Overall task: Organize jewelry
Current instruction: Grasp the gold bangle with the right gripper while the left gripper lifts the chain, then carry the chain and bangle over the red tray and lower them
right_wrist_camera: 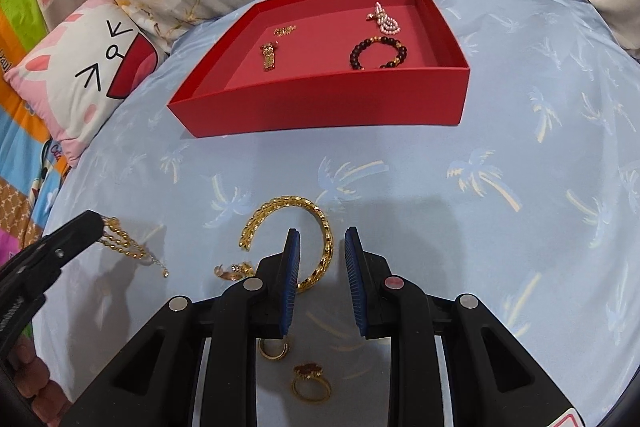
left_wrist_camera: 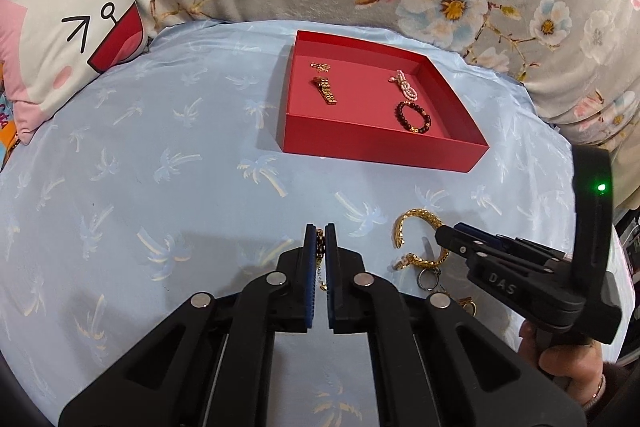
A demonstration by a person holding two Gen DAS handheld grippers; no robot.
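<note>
1. The left gripper [left_wrist_camera: 320, 233] rises from the bottom middle of its own view, pointing steeply down, jaws nearly together and clamped on a thin gold chain [left_wrist_camera: 320, 247].
2. In the right wrist view the same gripper enters at the lower left edge, chain [right_wrist_camera: 120, 241] dangling from its tip; the holding hand [right_wrist_camera: 34, 379] shows at the bottom left corner.
3. The right gripper [right_wrist_camera: 322, 243] fills the bottom middle of its view, angled down, jaws apart either side of a gold bangle [right_wrist_camera: 320, 227], pads not pressing it.
4. The right hand [left_wrist_camera: 560, 359] grips its handle at the lower right of the left wrist view.
</note>
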